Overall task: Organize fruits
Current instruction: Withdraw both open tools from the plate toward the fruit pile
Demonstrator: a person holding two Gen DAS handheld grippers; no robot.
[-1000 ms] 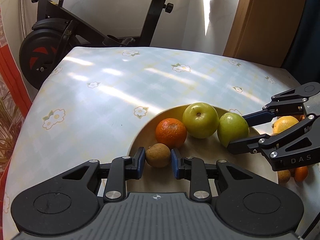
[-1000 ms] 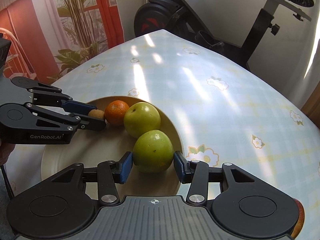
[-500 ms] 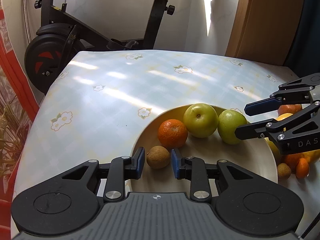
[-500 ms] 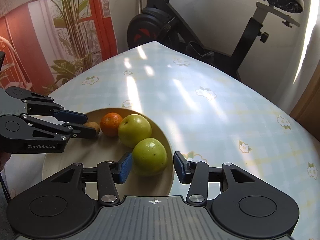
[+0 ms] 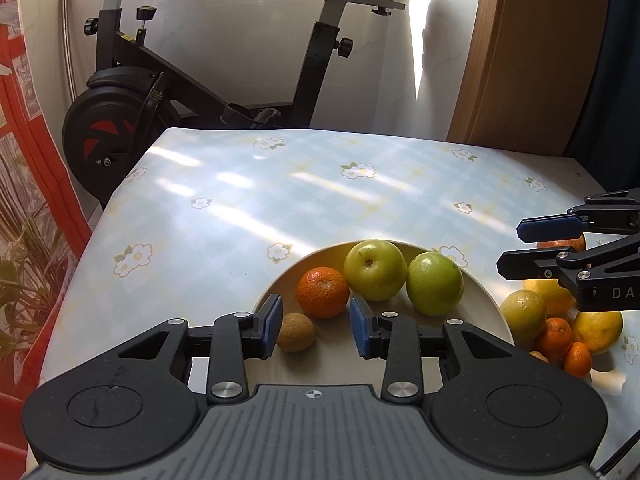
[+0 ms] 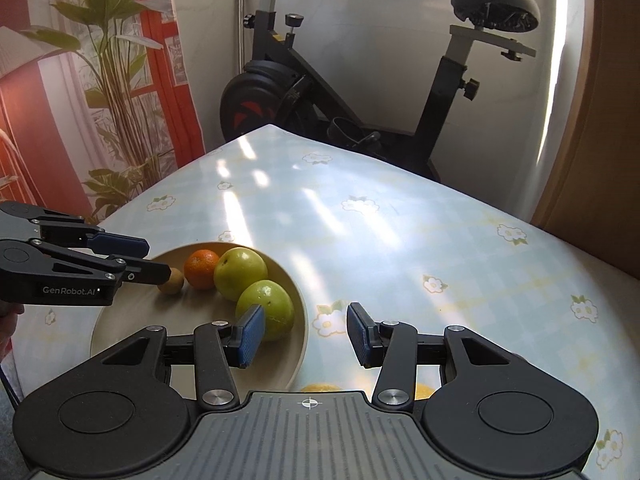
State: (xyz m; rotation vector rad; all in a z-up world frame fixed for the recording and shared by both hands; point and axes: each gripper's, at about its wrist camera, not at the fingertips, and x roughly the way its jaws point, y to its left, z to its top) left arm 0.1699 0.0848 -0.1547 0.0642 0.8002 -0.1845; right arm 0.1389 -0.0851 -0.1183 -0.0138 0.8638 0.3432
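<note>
Lying in a row along the far side of the beige plate (image 5: 486, 300), a small brown fruit (image 5: 295, 332), a mandarin (image 5: 322, 291) and two green apples (image 5: 375, 270) are already set down, while the unsorted pile of oranges and mandarins (image 5: 560, 330) is seen off the plate's right edge. The left gripper (image 5: 314, 326), its jaws just opened, is held apart around the brown fruit without pressing it. The right gripper (image 6: 304, 334) is parted and empty, the nearer green apple (image 6: 266, 314) lying behind its left finger, and it is judged the nearer hand to the pile.

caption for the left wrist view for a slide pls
Left gripper open above a small brown fruit in the beige round plate, beside an orange mandarin and two green apples.
</note>
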